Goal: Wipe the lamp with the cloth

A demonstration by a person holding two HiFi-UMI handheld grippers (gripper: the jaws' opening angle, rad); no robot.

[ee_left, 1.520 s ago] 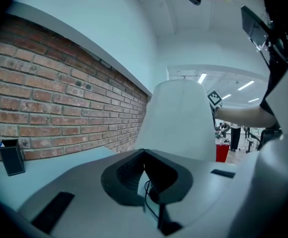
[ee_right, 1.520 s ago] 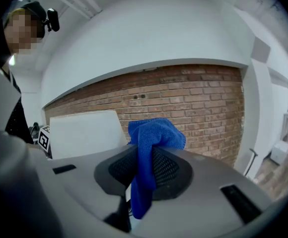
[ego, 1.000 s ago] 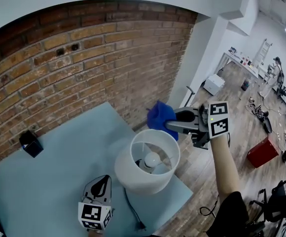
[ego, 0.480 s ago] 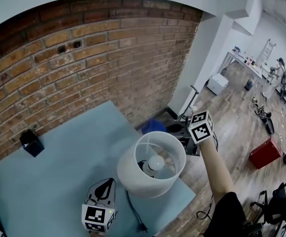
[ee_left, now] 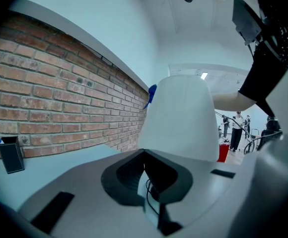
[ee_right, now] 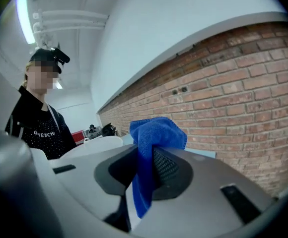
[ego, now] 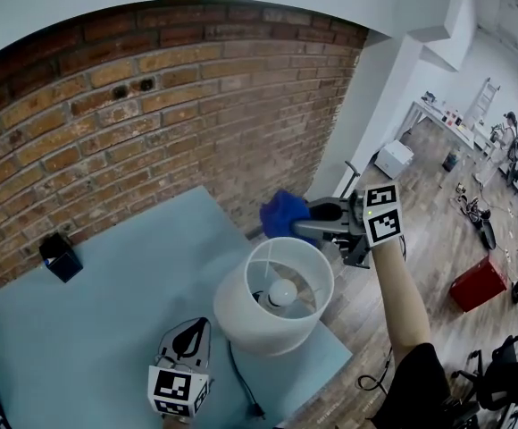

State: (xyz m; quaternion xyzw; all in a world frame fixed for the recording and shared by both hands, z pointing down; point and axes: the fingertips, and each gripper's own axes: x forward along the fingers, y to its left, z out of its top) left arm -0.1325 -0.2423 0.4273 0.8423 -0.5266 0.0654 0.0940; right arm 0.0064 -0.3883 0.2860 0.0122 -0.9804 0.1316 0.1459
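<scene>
A lamp with a white drum shade stands at the right end of the pale blue table, its bulb showing inside. My right gripper hovers just beyond the shade's far rim, shut on a bunched blue cloth. In the right gripper view the cloth hangs through the right gripper. My left gripper rests low at the shade's near left. In the left gripper view the left gripper is closed on a pale strip, seemingly the lamp's base, below the shade.
The lamp's black cord trails to the table's front edge. A small black box stands by the brick wall at the far left. The table ends right of the lamp, with wooden floor below. A person shows in the right gripper view.
The right gripper dipped with the cloth down the shade's far side, then rose again to the far rim. The left gripper stayed put.
</scene>
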